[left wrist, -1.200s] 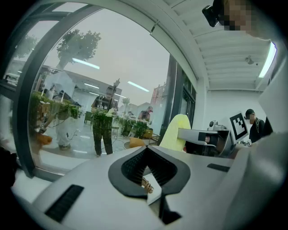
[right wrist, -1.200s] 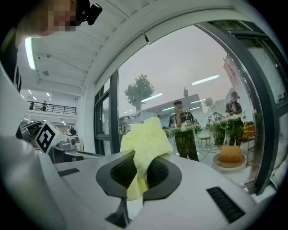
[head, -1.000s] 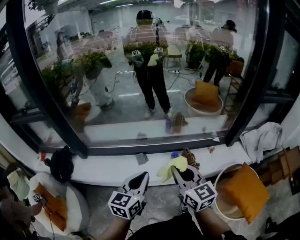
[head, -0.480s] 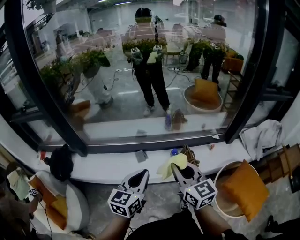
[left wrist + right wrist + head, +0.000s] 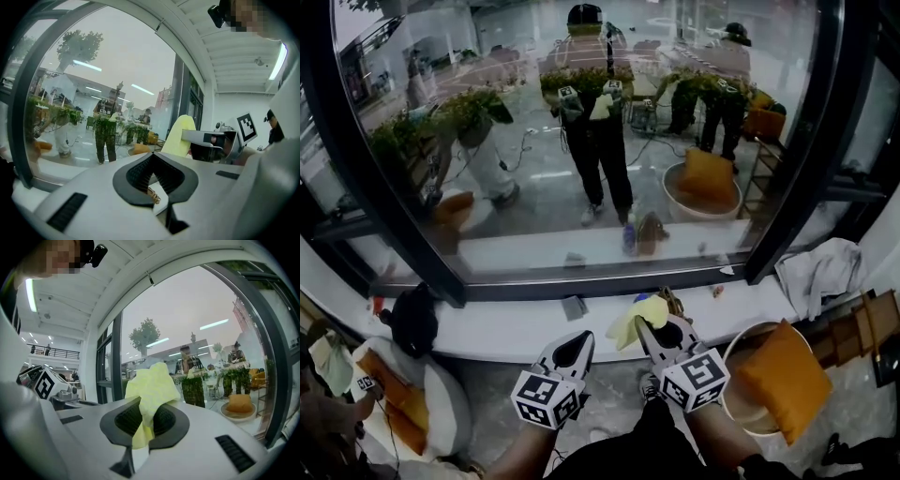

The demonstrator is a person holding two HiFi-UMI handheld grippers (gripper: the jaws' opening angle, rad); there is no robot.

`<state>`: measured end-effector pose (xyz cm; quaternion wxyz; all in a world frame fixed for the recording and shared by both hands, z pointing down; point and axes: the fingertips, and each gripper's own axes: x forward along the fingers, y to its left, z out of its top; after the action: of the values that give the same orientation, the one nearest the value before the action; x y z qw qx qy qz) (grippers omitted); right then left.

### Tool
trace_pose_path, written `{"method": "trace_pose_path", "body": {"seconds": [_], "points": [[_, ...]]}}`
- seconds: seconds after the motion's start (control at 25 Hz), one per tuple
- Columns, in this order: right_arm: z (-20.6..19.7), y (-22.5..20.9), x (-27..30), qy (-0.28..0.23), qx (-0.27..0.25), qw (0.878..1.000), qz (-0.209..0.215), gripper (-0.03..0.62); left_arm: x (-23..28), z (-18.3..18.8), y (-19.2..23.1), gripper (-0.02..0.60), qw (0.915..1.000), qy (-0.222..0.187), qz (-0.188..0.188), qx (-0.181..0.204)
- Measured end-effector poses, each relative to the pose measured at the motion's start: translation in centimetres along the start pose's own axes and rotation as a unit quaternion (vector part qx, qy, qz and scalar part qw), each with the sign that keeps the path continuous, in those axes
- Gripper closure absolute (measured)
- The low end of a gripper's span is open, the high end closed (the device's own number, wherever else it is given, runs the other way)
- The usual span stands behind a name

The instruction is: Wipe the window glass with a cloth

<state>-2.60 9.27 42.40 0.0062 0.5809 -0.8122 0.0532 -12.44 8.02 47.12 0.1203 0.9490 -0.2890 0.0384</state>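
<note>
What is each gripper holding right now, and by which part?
Right gripper: the yellow cloth, pinched near its lower end, with most of it bunched beyond the jaws. Left gripper: nothing, jaws together.

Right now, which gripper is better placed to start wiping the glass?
Right. The right gripper is shut on the cloth, which sticks out ahead of it toward the glass. The left gripper beside it is shut with nothing in its fingers.

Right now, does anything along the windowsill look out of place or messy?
Nothing looks spilled or broken. The white sill is cluttered: a crumpled white cloth heaped near its right end, a black bundle near its left.
</note>
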Motion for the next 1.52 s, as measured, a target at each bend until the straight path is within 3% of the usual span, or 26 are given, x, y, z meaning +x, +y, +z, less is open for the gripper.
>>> {"method": "trace_pose_path", "body": {"seconds": [0.4,0.92,1.16,1.52], "points": [[3.6,-6.6,6.5,-0.008,-0.038,0.999,0.032,0.551,7.1,2.7,2.6,0.574,0.9991,-0.007,0.042,0.003],[6.0,-15.9,15.5,-0.017,-0.045,0.994,0.098,0.551,17.4,5.2,6.7,0.574,0.9943,-0.012,0.106,0.004],[6.3,-18.2,19.1,-0.011,-0.04,0.992,0.121,0.551,19.6,7.0,8.7,0.574,0.9887,-0.021,0.148,0.003],[8.0,-18.6,24.5,-0.015,-0.029,0.992,0.121,0.551,21.2,9.4,12.5,0.574,0.9858,-0.023,0.166,0.014]]}}
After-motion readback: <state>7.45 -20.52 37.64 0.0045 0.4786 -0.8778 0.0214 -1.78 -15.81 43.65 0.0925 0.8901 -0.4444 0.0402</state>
